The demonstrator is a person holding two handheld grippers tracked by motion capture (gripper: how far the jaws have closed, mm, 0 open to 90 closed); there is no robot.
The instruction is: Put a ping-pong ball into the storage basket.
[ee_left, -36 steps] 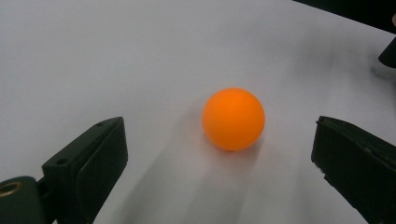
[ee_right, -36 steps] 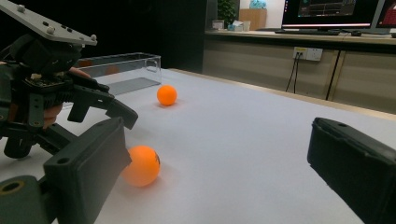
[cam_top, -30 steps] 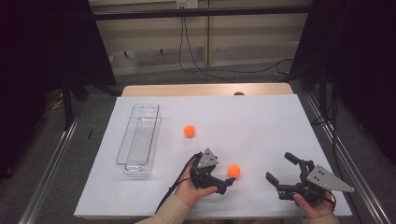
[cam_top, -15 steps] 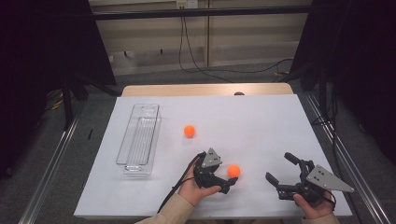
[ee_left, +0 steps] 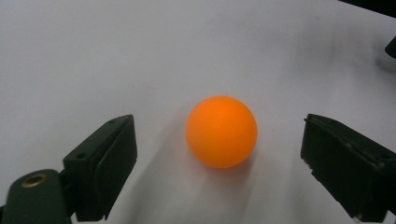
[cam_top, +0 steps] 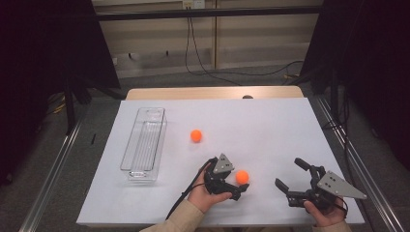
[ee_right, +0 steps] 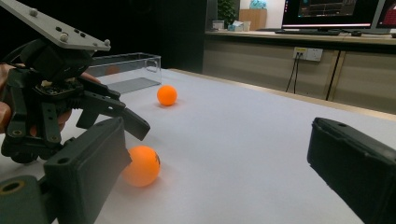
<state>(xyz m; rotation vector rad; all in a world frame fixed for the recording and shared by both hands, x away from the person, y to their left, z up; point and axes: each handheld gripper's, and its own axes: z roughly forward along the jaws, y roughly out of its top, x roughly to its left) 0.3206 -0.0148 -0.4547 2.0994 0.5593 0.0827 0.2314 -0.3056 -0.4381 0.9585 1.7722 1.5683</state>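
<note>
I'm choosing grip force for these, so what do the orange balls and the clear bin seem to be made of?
Near ball: probably thin hard plastic; smooth, matte, evenly coloured, like a table-tennis ball. Far ball looks the same. Clear bin: likely rigid acrylic or similar plastic; see-through walls, glossy edges, ribbed floor.

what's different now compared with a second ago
The left claw has edged up to the near orange ball, and its jaws have just been closing with the ball between them, not yet touching it. The right claw, far orange ball and clear bin stayed put.
</note>
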